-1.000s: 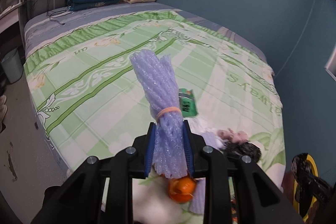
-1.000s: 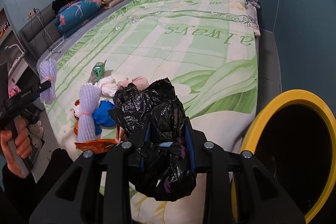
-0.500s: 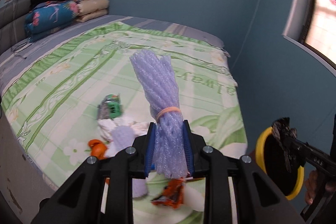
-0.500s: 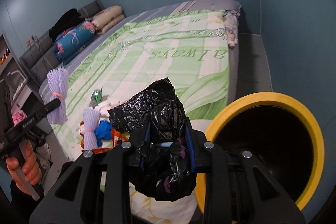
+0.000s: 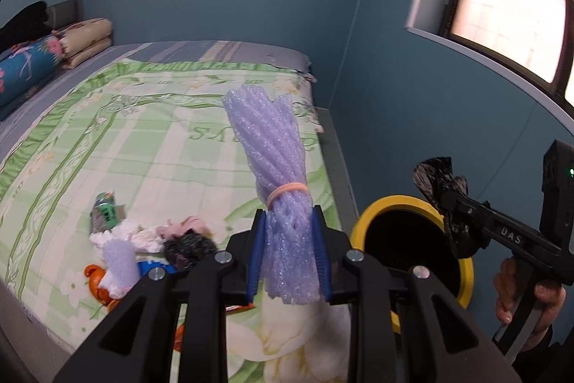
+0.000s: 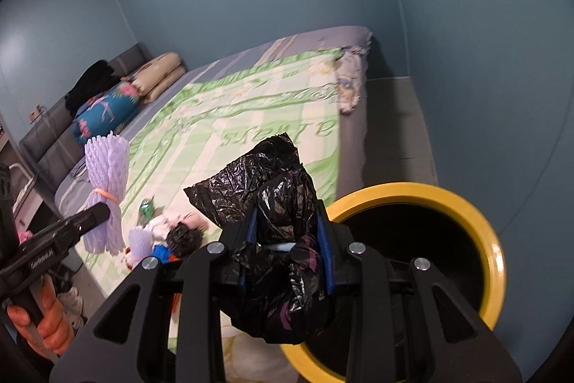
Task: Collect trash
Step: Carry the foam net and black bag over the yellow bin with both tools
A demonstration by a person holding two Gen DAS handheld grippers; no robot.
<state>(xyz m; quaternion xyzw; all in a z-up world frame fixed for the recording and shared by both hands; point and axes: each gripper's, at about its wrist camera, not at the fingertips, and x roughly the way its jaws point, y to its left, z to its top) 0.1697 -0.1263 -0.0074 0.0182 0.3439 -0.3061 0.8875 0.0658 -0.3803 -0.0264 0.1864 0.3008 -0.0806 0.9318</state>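
Swinging nearer than before, both tongs' loads approach the yellow-rimmed bin [image 6: 412, 200].

Left gripper [image 5: 288, 253] pointing forward and down, blue pads [image 5: 256, 253] clamping a bundle of purple foam netting [image 5: 276, 174] at its lower part, below the orange band. Left hand [image 6: 39, 322] wrapping the black handle at the lower left of the right wrist view. Right gripper [image 6: 287, 250] angling down, jaws pinching a crumpled black plastic bag [image 6: 276, 228]. Right hand [image 5: 527, 300] gripping its handle, fingers curling round it.
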